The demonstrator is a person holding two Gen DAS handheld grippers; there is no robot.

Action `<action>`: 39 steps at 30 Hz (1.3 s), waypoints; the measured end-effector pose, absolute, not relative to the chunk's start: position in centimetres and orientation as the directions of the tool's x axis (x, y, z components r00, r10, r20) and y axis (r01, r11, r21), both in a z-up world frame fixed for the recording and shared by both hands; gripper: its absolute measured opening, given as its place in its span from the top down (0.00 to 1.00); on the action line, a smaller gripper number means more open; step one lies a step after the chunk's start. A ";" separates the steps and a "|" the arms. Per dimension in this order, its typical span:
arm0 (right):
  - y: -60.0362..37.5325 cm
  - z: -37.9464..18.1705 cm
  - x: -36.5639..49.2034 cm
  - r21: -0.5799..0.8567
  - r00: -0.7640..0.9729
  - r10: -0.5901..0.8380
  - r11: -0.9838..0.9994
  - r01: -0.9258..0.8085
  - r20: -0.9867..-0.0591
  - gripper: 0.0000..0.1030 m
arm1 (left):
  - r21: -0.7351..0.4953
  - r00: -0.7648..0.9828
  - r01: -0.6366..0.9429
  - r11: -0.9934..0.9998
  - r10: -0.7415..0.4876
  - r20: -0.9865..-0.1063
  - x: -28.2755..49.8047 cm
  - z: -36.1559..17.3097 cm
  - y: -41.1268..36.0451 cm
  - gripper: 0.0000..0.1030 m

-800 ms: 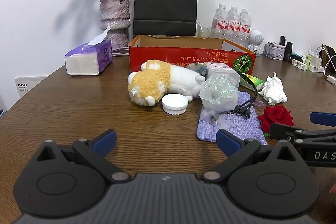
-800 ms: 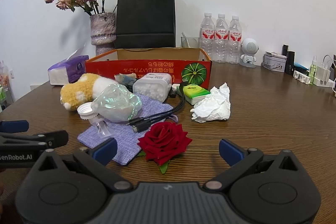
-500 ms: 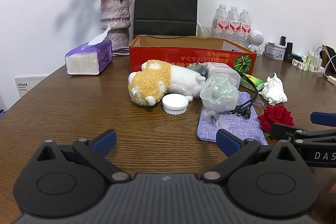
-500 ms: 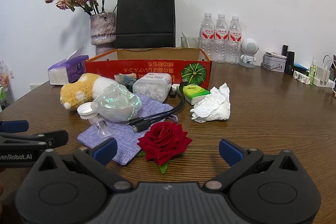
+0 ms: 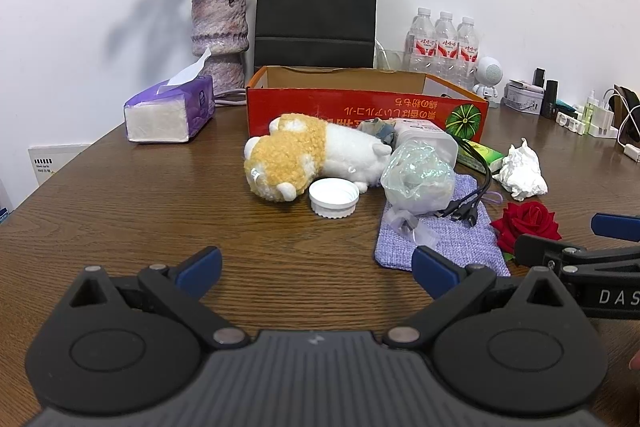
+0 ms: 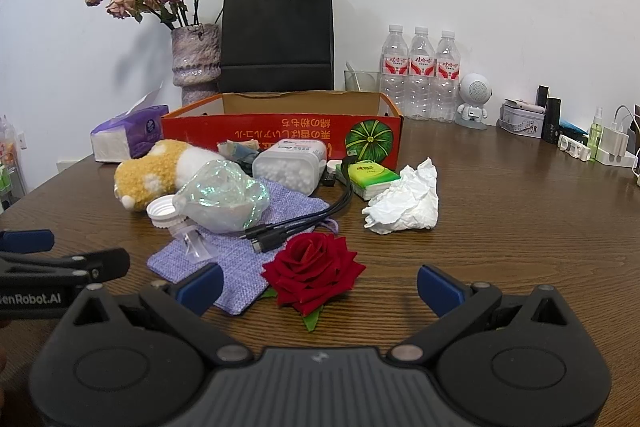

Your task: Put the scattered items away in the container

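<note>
Hovering low over the near edge of the brown wooden surface (image 5: 120,195), the left hand-held gripper (image 5: 316,267) and the right hand-held gripper (image 6: 320,285) both had their blue-tipped jaws spread wide, with nothing between them. The open red cardboard box with a green melon print (image 6: 280,133) stood toward the far edge of the surface, in front of a black paper bag (image 6: 278,39) against the wall. Just in front of the box's front wall the scattered items lay in a loose cluster. A yellow-and-white plush toy (image 5: 308,157) lay on its side at the left end, with a white ribbed plastic lid (image 5: 334,197) touching its near side. A crumpled clear iridescent plastic wrapper (image 6: 222,199) rested on a lavender woven cloth pouch (image 6: 236,259), and a bundle of black cables (image 6: 296,227) ran across the pouch's far corner. Behind them lay a translucent tub of white pellets (image 6: 290,167) and a green tissue packet (image 6: 370,177). A crumpled white paper tissue (image 6: 404,205) sat at the right end. A red fabric rose (image 6: 312,269) lay nearest, just ahead of the right hand-held gripper, touching the pouch's edge.
</note>
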State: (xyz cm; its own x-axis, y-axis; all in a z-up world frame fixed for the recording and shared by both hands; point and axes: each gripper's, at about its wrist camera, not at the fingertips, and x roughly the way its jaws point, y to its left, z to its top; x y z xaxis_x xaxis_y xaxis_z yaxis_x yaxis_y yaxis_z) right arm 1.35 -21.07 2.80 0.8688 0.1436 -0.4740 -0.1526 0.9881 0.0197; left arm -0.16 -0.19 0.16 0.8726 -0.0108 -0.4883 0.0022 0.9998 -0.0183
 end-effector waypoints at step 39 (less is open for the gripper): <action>-22.1 2.9 5.0 0.060 0.791 0.217 0.973 -0.223 -0.572 0.04 | -0.116 0.803 0.092 0.989 -0.142 -0.579 6.1 0.9 -2.1 0.16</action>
